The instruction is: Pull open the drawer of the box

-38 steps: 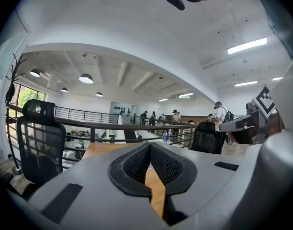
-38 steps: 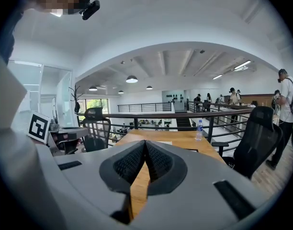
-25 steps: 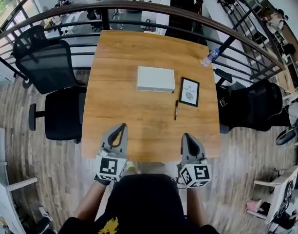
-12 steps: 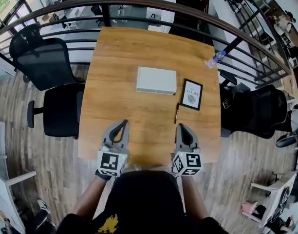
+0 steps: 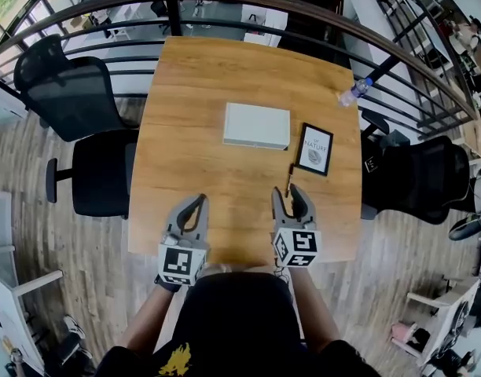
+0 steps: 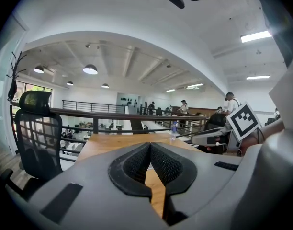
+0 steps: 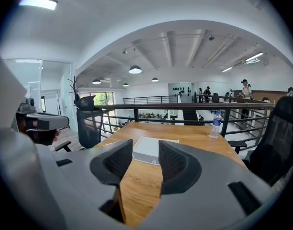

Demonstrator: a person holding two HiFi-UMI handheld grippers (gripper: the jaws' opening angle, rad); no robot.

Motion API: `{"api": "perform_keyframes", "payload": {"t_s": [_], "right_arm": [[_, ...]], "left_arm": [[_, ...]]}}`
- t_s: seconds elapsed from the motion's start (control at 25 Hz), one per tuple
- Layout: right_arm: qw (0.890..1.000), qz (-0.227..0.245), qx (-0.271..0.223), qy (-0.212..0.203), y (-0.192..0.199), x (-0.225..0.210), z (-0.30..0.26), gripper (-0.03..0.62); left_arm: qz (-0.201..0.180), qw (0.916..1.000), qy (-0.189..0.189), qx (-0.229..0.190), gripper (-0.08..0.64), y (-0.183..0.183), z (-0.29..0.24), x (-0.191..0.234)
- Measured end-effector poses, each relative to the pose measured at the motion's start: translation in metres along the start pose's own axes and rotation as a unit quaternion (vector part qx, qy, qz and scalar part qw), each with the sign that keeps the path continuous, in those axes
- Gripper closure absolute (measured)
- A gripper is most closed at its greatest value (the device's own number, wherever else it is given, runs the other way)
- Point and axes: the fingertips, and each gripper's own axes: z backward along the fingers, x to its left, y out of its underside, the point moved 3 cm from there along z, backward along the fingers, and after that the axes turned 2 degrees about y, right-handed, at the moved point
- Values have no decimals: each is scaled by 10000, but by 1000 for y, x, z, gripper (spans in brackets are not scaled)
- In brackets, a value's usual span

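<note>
The box (image 5: 256,126) is lying flat in the middle of the worktop (image 5: 193,171), well ahead of both grippers and touching neither. The left gripper (image 5: 199,201) is hovering over the near edge, its jaws pressing together on nothing. The right gripper (image 5: 291,193) is hovering near it. Its jaws have just been opening and are standing apart, empty, with the tips near a pen (image 5: 288,181) and aiming toward the box.
</note>
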Motion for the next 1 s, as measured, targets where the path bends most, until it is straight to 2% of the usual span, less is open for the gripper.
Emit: {"api": "perform_keyframes", "payload": {"t_s": [0.4,0.68,1.0], "right_arm": [[9988,8,483,-10,51,-2,-68,433],[9975,-137,671,192,85,-15,-129,434],[9949,-250,901,372,112,-18,-169,438]], "left_arm": [[48,9996,-15,262,542,19,3,4],[69,9995,-66,296,542,31,-5,-2],[240,9988,-91,409,543,48,-20,4]]}}
